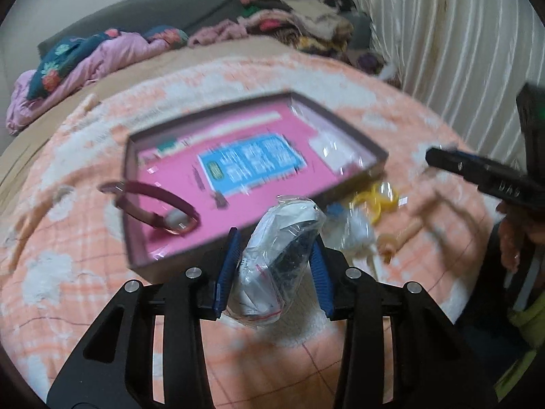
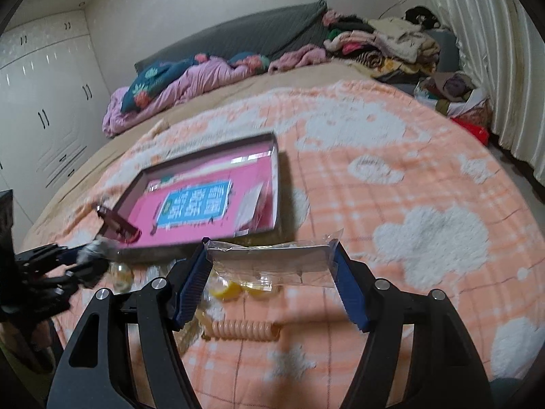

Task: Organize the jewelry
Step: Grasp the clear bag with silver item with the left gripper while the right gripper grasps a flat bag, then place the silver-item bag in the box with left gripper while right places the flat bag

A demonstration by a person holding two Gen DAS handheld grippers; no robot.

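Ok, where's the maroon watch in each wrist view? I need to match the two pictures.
Left wrist: the maroon watch sits left of centre, draped over the near-left corner of the pink-lined tray, strap half outside.
Right wrist: the watch is at mid-left, on the tray's left corner, just above the left gripper.
Shared landmark: the blue printed card inside the tray.

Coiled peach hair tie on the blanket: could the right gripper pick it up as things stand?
Probably not yet. The right gripper already holds a clear packet between its fingers, so it is occupied; the coiled hair tie lies uncovered just below it on the blanket.
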